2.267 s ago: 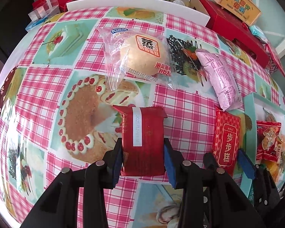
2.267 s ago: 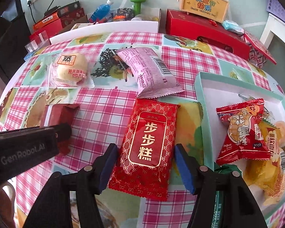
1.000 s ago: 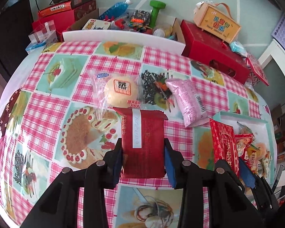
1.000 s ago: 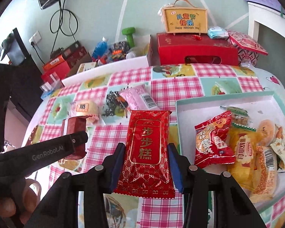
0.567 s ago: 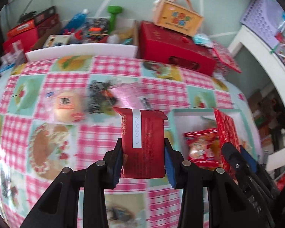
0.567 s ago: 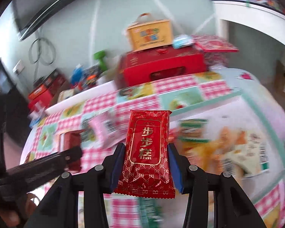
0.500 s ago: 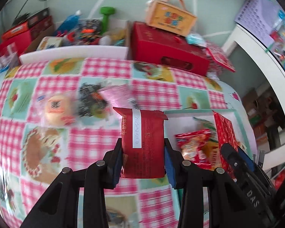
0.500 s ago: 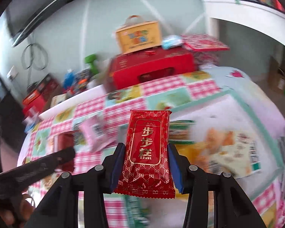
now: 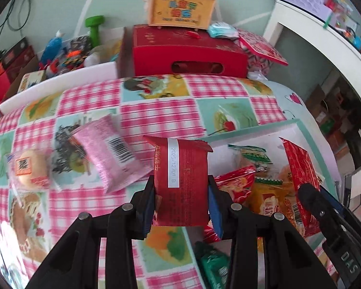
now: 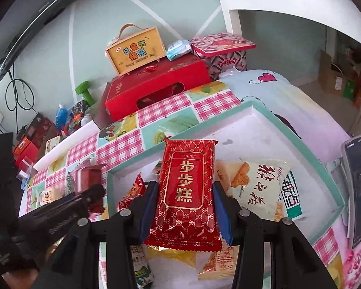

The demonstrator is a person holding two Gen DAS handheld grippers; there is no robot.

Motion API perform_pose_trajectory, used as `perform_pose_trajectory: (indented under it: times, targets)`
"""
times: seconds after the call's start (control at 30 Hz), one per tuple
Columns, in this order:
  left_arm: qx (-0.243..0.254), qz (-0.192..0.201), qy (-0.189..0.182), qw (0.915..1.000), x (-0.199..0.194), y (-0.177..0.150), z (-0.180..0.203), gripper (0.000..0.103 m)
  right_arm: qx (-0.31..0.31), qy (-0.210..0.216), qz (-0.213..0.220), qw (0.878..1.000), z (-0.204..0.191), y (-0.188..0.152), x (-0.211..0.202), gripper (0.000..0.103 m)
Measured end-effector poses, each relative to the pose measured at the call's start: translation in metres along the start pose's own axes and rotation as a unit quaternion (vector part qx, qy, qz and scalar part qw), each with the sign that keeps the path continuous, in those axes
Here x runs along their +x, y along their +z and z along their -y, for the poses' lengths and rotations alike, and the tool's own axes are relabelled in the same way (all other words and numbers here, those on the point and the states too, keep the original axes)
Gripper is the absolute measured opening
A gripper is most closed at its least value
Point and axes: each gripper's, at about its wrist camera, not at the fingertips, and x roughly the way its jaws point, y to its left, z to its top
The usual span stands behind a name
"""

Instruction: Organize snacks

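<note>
Both packs are up in the air, dark red foil snack pack (image 9: pixel 181 180) pinched in the left gripper (image 9: pixel 181 202) near the teal-rimmed white tray (image 10: pixel 298 134), gold-patterned red cake packet (image 10: pixel 187 187) clamped in the right gripper (image 10: pixel 184 207) over it, so I'd lower each onto a bare spot before letting go.
</note>
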Motion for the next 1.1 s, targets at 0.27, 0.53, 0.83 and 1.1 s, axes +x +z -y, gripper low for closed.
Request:
perform_pose_trajectory:
  times: [0.27, 0.53, 0.83, 1.1]
  targets:
    - [0.031, -0.005, -0.005, 0.9995, 0.012, -0.005, 0.022, 0.041, 0.007, -0.007, -0.006, 1.0, 0.008, -0.001, 0.005, 0.048]
    - [0.033, -0.01, -0.024, 0.9991, 0.018, -0.009, 0.031, 0.041, 0.013, -0.015, -0.012, 1.0, 0.015, -0.001, 0.009, 0.048]
    - [0.029, -0.048, -0.034, 0.9978, 0.036, -0.015, 0.036, 0.041, 0.008, -0.027, -0.015, 1.0, 0.014, -0.001, 0.01, 0.05]
    - [0.022, -0.044, -0.022, 0.9986, 0.016, -0.01, 0.033, 0.054, 0.01, -0.035, -0.016, 0.999, 0.016, 0.001, 0.006, 0.051]
